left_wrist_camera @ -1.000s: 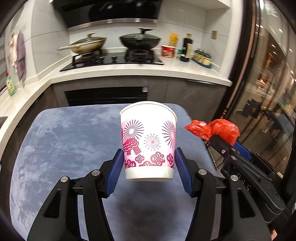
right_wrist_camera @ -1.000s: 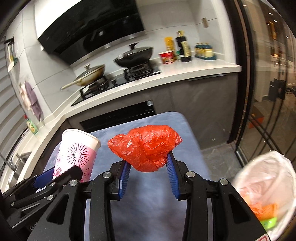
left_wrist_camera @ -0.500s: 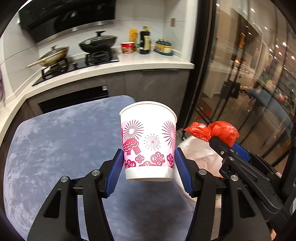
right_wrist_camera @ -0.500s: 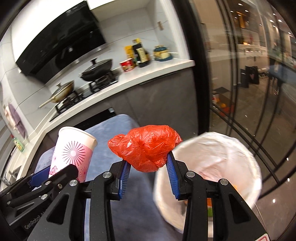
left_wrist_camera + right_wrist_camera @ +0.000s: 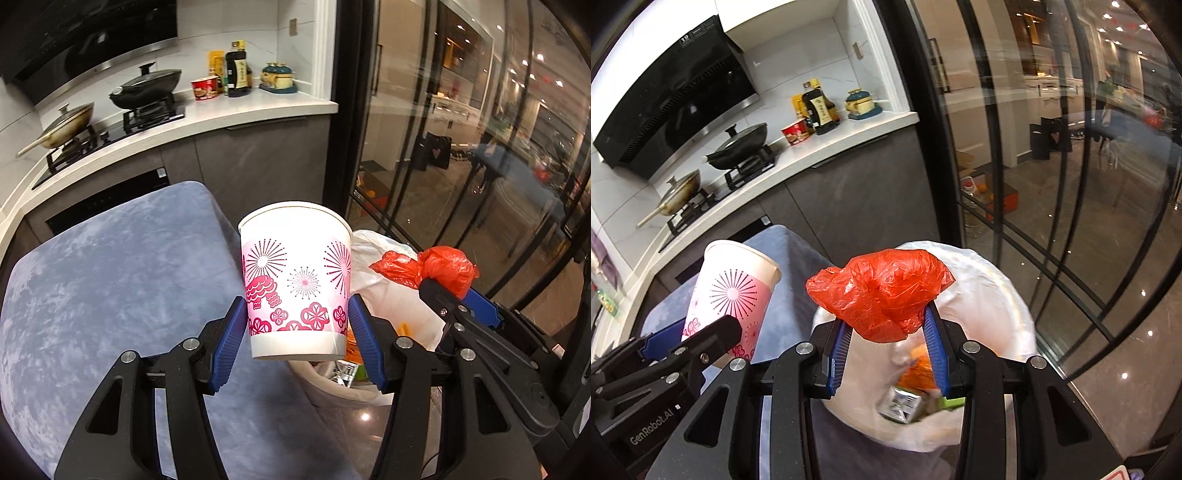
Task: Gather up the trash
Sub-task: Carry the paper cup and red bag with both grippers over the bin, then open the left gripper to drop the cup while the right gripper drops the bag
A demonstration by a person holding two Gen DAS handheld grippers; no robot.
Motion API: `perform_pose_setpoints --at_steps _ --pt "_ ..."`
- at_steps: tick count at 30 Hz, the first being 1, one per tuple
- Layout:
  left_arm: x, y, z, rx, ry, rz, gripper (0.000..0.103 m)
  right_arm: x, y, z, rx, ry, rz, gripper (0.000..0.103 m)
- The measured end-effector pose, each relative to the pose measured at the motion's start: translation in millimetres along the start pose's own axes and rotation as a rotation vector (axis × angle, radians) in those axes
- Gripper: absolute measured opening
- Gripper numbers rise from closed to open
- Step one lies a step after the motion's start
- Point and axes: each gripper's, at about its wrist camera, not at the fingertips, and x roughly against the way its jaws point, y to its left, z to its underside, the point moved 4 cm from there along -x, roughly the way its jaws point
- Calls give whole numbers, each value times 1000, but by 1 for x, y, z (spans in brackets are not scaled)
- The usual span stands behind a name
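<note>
Far left in both wrist views runs the kitchen desk (image 5: 236, 110) with a lidded pan (image 5: 62, 120) and a black wok (image 5: 147, 86) on the stove, then a red bowl (image 5: 204, 88), a dark bottle (image 5: 236, 70) and a small set of jars (image 5: 277, 76) toward its end. In front of it lies the blue-grey padded surface (image 5: 110, 280), bare where it shows.

The left tool (image 5: 297, 338) holds the paper cup (image 5: 295, 277) — white, with pink firework and flower prints — upright, its blue pads pressed against the cup's lower sides. The cup is off the padded surface, at its right edge, and partly in front of the bin. In the right wrist view the same cup (image 5: 733, 295) appears tilted at the left, held by the left tool's black arm.

Just to the right, the right tool (image 5: 888, 334) is clamped on a crumpled red plastic bag (image 5: 882, 291); the bag bulges above and over the pad tips. It hangs directly above the open mouth of the trash bin (image 5: 1008, 306), which is lined with a white bag and stands on the floor beside the padded surface. Inside the bin lie orange scraps, a silvery packet and something green — blurred, so no finer detail.

Rightmost are the dark-framed glass doors (image 5: 1052, 184), with a lit room reflected or seen beyond them.
</note>
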Motion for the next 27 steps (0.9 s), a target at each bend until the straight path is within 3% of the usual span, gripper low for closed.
perform_pose_setpoints --at_steps 27 --pt "-34 -35 8 -37 89 21 55 -11 -38 16 -53 57 38 36"
